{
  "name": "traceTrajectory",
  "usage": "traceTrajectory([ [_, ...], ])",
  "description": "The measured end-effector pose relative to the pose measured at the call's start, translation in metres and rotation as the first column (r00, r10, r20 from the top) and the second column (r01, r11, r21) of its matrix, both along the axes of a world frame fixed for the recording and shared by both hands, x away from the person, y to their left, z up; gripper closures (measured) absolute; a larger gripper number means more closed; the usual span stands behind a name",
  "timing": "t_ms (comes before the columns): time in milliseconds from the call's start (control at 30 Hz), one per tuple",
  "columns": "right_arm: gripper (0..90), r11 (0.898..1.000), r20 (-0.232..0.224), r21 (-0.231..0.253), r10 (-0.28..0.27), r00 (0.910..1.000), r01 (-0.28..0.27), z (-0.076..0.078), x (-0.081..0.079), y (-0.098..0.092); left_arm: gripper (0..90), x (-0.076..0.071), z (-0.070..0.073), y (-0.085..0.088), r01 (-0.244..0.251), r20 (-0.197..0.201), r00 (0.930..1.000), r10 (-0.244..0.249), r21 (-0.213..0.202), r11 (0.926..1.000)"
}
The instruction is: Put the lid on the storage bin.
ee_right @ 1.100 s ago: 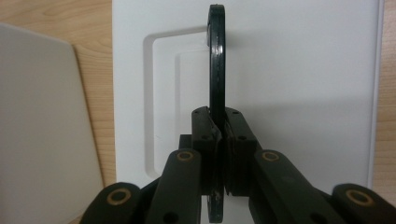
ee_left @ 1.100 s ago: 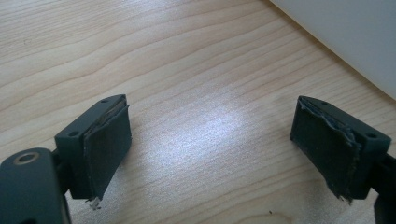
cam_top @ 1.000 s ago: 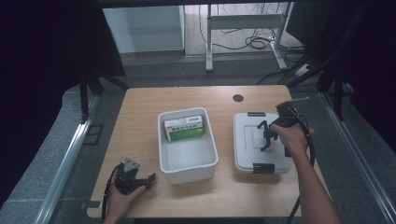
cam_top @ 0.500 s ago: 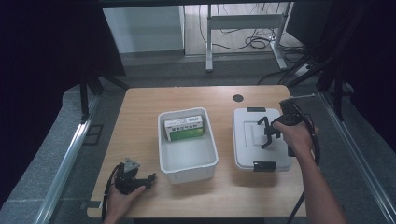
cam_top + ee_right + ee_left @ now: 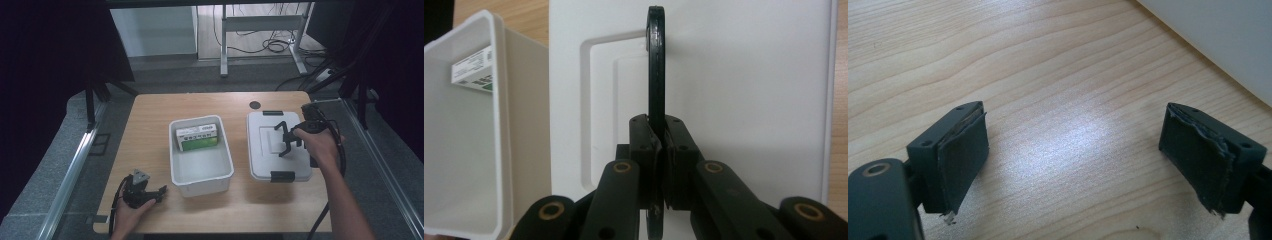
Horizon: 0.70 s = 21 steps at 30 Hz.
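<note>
On table: white bin (image 5: 201, 170) holds green box (image 5: 198, 136) | right tongs (image 5: 657, 145) pinching lid handle (image 5: 655, 75) | left tongs (image 5: 1073, 160) spread

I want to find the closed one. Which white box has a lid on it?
The right-hand box, its lid on with black clips, the right gripper shut on its black handle. The middle tub is open, holding a green carton.

White bin (image 5: 201, 175), green-and-white box (image 5: 198, 137) — grey lid (image 5: 260, 150), black handle (image 5: 656, 65).
</note>
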State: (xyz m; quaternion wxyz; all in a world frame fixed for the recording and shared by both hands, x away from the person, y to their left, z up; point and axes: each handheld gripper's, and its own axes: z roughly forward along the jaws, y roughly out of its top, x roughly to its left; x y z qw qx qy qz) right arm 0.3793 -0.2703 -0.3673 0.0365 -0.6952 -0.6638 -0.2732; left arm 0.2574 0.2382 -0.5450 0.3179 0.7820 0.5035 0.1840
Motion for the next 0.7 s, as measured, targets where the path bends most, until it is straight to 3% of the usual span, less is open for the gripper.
traceTrajectory([
  [700, 85.0, 0.995, 0.072, 0.084, 0.046, 0.9963, -0.052, 0.03, -0.014, 0.01, 12.3, 0.0, 0.0, 0.0, 0.001, -0.002, 1.0, -0.001, 0.0, 1.0],
])
